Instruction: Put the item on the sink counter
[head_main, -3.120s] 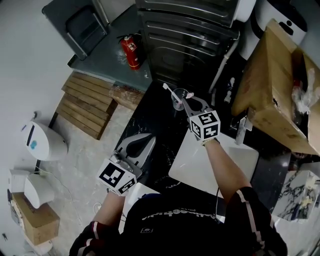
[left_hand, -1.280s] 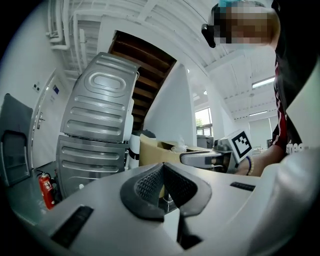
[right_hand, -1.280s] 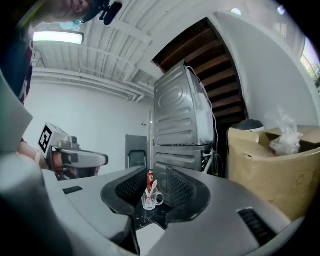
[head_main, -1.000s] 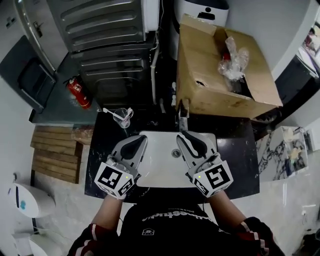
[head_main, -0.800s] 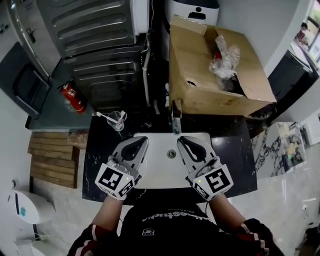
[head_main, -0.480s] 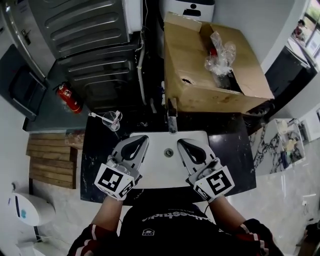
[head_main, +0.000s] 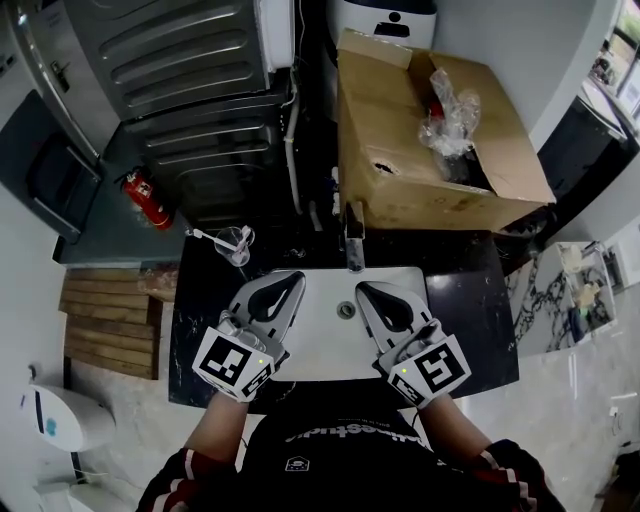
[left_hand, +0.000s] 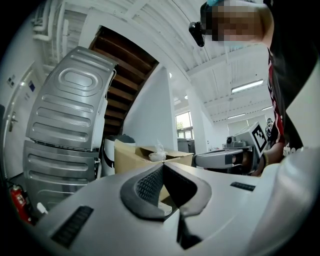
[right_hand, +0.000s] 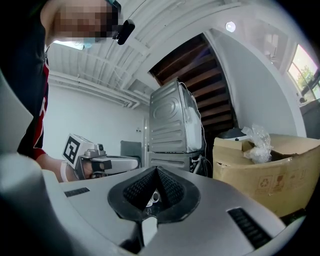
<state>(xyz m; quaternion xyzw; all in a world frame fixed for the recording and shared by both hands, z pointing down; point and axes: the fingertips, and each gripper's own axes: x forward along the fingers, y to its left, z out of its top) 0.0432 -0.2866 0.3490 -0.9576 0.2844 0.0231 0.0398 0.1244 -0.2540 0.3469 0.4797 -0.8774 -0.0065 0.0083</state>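
The person's torso cuts off the near edge of the black worktop (head_main: 200, 330), and the two tongs cover much of the white sink (head_main: 325, 345). In each tongs view the tool's own grey body hides the worktop, leaving only the washer (head_main: 190, 60) and the box (head_main: 440, 150) beyond it. In the right tongs view a small pale thing shows in the notch under the pads, too small to tell what it is.

The cup (head_main: 240, 243) stands upright at the far left corner of the worktop, well left of the tap (head_main: 353, 248) and clear of the sink. A brush (head_main: 205, 236) leans out of it, its long axis running left to right and its free end pointing left past the rim. Which end bears the bristles is hard to make out.

The left tongs (head_main: 288, 282) and right tongs (head_main: 370, 292) hover side by side over the sink, pointing to the far side. Both are pressed narrow, pads together, holding nothing
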